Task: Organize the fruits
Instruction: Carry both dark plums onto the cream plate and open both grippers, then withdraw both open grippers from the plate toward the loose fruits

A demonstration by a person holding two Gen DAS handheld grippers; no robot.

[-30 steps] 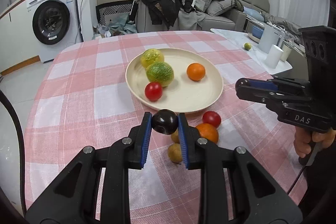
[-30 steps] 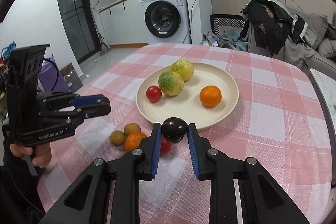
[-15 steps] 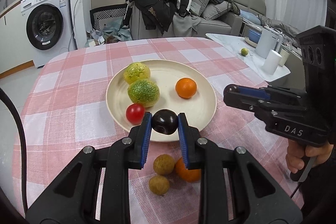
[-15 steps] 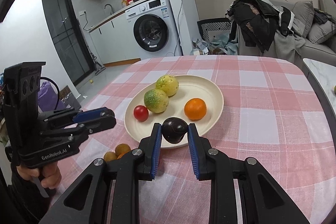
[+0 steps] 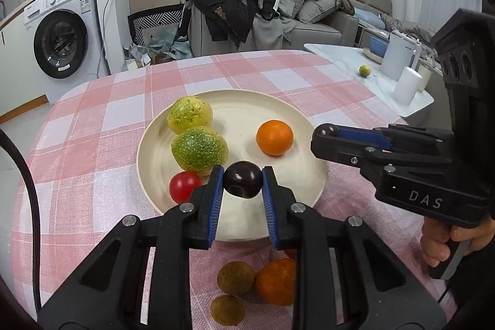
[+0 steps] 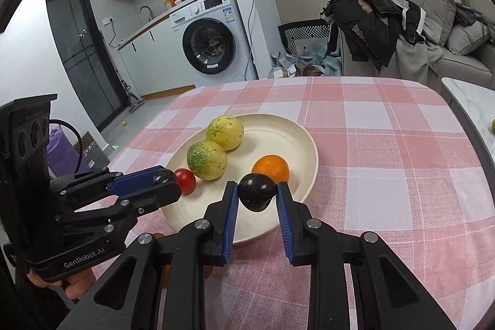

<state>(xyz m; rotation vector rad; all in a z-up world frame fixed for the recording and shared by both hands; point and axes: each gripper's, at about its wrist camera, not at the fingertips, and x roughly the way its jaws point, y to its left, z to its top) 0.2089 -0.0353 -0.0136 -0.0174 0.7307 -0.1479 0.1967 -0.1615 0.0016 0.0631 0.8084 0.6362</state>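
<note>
A cream plate [image 5: 297, 113] [image 6: 297, 132] on the pink checked tablecloth holds two yellow-green fruits [image 5: 199, 149], an orange [image 5: 274, 137] and a red tomato [image 5: 184, 186]. My left gripper [image 5: 243, 183] is shut on a dark plum [image 5: 243, 183], above the plate's near part. My right gripper [image 6: 257, 192] is shut on another dark plum [image 6: 257, 192], above the plate's right front edge. Each gripper shows in the other's view: right gripper [image 5: 324, 133], left gripper [image 6: 165, 178].
Two brown longans [image 5: 235, 278], an orange [image 5: 275, 281] and part of a red fruit lie on the cloth in front of the plate. A side table [image 5: 371, 82] with white containers and a lime stands to the right. A washing machine and a sofa are behind.
Both grippers have moved forward with their plums, from the loose fruit in front of the plate to over the plate. The jaws have stayed shut.
</note>
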